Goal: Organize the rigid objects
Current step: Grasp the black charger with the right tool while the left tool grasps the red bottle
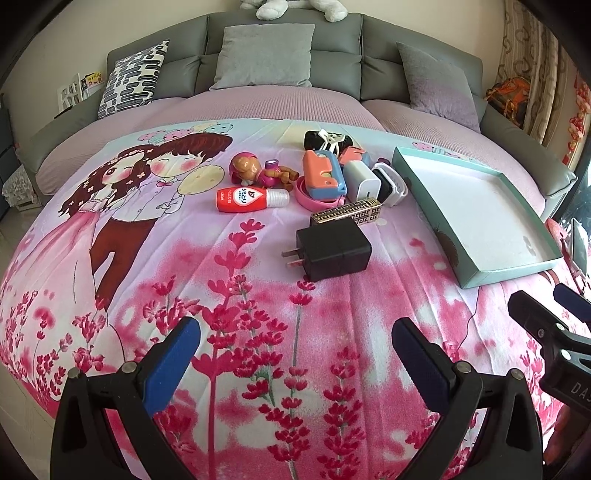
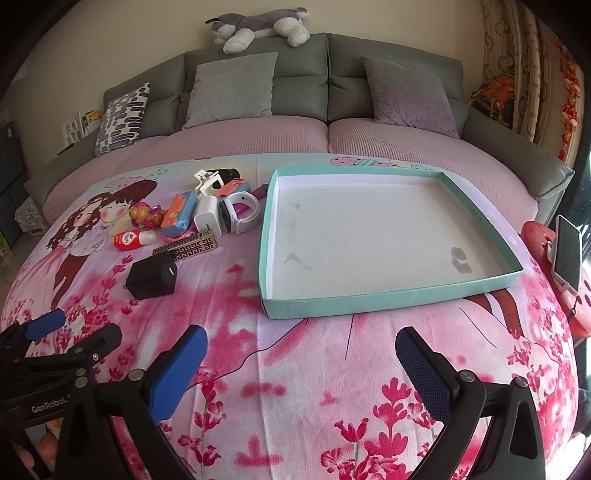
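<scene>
A teal tray point(image 2: 384, 299) with a white, empty floor lies on the pink floral blanket; its rim also shows in the left wrist view point(image 1: 421, 192). Left of it lies a cluster: a black charger point(image 1: 332, 251) point(image 2: 153, 277), a gold patterned box point(image 1: 347, 216) point(image 2: 190, 247), a red bottle point(image 1: 245, 197) point(image 2: 131, 238), a doll point(image 1: 258, 171), an orange-blue case point(image 1: 323, 175) point(image 2: 179, 214), a white charger point(image 1: 364, 182) point(image 2: 207, 218) and a white watch point(image 2: 240, 212). My left gripper point(image 1: 295, 343) is open and empty, short of the black charger. My right gripper point(image 2: 301, 350) is open and empty, in front of the tray.
A grey sofa back with cushions point(image 2: 229, 86) stands behind the bed. A plush dog point(image 2: 258, 27) lies on top of it. A phone on a stand point(image 2: 567, 254) sits at the right edge. Curtains point(image 2: 517, 70) hang at the far right.
</scene>
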`<action>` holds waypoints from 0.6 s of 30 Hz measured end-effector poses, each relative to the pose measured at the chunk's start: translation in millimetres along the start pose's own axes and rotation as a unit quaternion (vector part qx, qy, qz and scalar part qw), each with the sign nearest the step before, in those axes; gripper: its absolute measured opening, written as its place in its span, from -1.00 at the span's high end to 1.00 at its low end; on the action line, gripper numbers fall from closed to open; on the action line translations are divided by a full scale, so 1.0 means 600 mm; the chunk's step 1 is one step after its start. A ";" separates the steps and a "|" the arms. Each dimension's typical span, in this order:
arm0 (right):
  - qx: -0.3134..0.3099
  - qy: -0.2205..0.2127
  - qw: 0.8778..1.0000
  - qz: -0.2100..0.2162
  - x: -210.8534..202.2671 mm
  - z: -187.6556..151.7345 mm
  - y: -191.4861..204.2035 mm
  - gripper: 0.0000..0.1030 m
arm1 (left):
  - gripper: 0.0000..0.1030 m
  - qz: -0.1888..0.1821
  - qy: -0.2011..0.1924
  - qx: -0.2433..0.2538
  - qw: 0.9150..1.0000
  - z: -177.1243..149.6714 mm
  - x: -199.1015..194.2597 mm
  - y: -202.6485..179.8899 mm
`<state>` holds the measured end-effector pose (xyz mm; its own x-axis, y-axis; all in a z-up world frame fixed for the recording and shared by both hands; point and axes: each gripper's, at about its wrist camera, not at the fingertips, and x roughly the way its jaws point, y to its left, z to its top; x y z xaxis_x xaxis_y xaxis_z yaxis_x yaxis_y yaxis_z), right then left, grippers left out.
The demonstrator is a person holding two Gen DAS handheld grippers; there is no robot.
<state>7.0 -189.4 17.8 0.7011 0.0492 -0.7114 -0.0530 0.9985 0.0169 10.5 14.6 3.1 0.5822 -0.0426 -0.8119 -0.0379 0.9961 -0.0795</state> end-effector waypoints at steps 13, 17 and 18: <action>-0.063 0.043 0.994 0.072 0.059 0.075 0.125 -1.00 | -1.00 0.037 0.010 -0.036 0.999 0.096 0.019 0.110; -0.082 0.068 0.991 0.080 0.101 0.077 0.171 -1.00 | -1.00 0.038 0.022 -0.042 0.998 0.114 0.046 0.132; -0.086 0.072 0.990 0.082 0.109 0.077 0.180 -1.00 | -1.00 0.036 0.024 -0.042 0.998 0.117 0.052 0.134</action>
<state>80.3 -77.0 5.5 0.5649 0.1934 -0.8022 -0.2872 0.9574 0.0286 83.0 99.0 11.8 0.5361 0.0237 -0.8438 -0.1474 0.9869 -0.0659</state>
